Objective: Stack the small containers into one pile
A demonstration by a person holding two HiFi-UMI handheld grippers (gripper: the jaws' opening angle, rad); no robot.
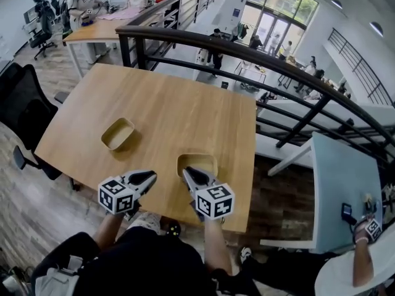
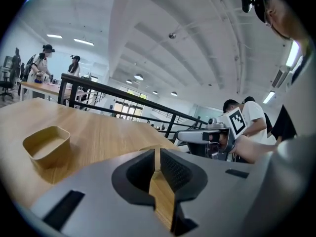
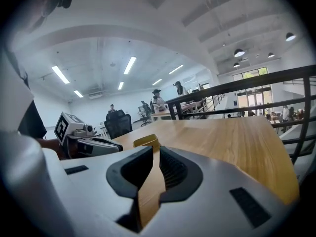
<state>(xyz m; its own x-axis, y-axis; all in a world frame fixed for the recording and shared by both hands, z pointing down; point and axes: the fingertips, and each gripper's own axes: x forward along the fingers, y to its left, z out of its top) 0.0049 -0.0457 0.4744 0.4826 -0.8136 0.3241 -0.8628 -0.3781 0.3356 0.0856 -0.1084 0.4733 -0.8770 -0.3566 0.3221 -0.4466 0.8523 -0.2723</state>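
Table [image 1: 166, 103]: light honey wood with a fine straight grain. Far container [image 1: 118, 133] and near container [image 1: 197, 163] are plain kraft tan, no print. Left gripper [image 1: 149, 176] and right gripper [image 1: 188, 172] have grey shells and black ribbed pads [image 2: 175, 169]. Left cube [image 1: 116, 195] and right cube [image 1: 214, 201] are white with black square markers. Railing [image 1: 247, 51] black, office chair [image 1: 21, 113] black. Floor [image 1: 24, 208] is brown planks. Side table [image 1: 342, 171] is pale blue.

I see bright, even daylight over the pale wooden worktop [image 1: 173, 110], coming from the tall glazed entrance [image 1: 274, 14]; shadows stay soft. White ceiling strip lights [image 3: 129, 64] glare. All views bulge, darkening toward black corners. Nearest the lens, the right tongs [image 3: 157, 151] and their pinched shallow tan container [image 3: 145, 142] look soft.
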